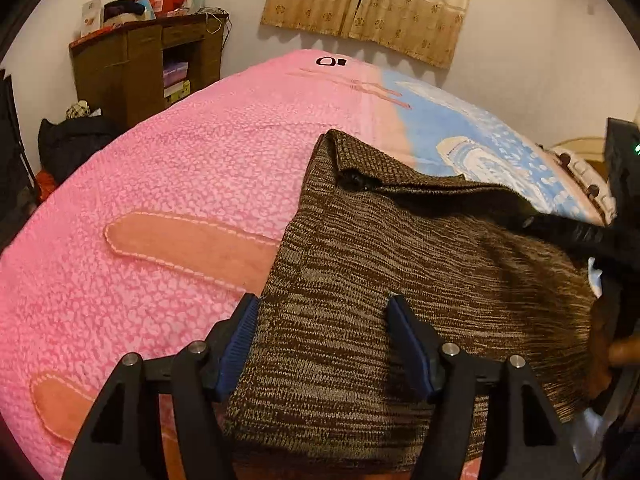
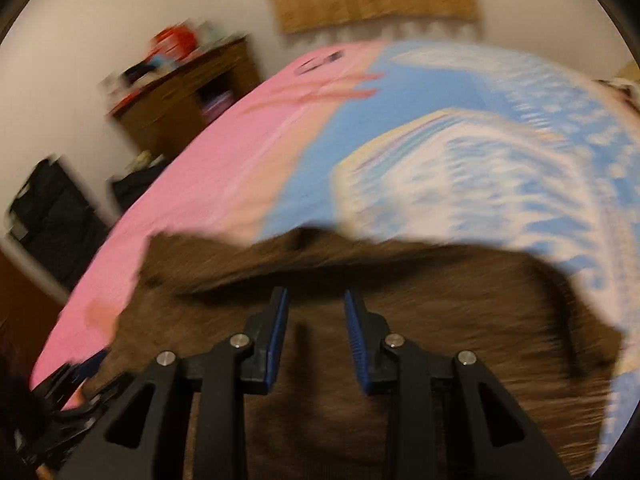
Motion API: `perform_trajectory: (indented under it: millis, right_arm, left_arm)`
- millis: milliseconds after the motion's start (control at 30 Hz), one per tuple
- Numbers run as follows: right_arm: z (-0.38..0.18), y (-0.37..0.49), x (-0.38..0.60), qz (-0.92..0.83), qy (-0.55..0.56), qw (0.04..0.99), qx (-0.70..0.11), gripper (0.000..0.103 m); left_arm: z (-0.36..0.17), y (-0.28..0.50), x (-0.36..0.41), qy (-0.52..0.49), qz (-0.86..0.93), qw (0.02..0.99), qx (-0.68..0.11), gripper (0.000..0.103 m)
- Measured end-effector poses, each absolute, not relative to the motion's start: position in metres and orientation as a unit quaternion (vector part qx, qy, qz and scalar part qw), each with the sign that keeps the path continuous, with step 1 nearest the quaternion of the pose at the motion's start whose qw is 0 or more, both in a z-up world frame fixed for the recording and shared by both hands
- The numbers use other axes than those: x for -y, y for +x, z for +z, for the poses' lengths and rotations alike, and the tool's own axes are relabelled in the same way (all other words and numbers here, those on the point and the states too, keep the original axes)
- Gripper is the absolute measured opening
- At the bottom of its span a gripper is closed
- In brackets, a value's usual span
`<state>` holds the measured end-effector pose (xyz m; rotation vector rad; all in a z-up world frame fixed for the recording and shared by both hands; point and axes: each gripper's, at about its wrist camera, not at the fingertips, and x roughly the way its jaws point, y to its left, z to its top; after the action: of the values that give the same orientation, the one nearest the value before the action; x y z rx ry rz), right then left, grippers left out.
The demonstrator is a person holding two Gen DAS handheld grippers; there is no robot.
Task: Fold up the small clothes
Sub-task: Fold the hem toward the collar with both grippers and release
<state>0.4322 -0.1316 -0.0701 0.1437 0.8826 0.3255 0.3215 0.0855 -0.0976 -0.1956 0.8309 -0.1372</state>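
A brown knit garment (image 1: 400, 264) lies on a bed with a pink and blue blanket (image 1: 180, 168). Its far edge is folded over toward me. My left gripper (image 1: 324, 308) is open, its blue-padded fingers spread just above the garment's near left part. In the right wrist view, which is motion-blurred, the garment (image 2: 360, 360) fills the lower half. My right gripper (image 2: 316, 296) is open above it, holding nothing. The right gripper also shows as a dark shape at the right edge of the left wrist view (image 1: 592, 236), over the garment's folded edge.
A brown wooden cabinet (image 1: 148, 60) with clutter on top stands by the far wall left of the bed. Dark bags (image 1: 72, 148) lie on the floor beside it. A beige curtain (image 1: 372, 4) hangs on the wall. The blanket (image 2: 460, 160) is blue and white on the right.
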Motion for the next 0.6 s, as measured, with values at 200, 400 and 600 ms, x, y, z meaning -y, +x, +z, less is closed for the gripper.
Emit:
perform_trajectory:
  millis: [200,400,600]
  right_arm:
    - [-0.083,0.459,0.075,0.173,0.016,0.884,-0.433,0.034]
    - [-0.070,0.517,0.058,0.163,0.073,0.894,-0.410,0.042]
    - [-0.068,0.472,0.079,0.167,0.108,0.888,-0.415,0.044]
  left_arm:
    - [-0.100,0.314,-0.099,-0.125,-0.082,0.908,-0.392,0.066]
    - [-0.102,0.314,-0.108,-0.156,-0.103,0.905,-0.383,0.068]
    - [-0.101,0.307,-0.142,-0.265,-0.134,0.891,-0.343,0.068]
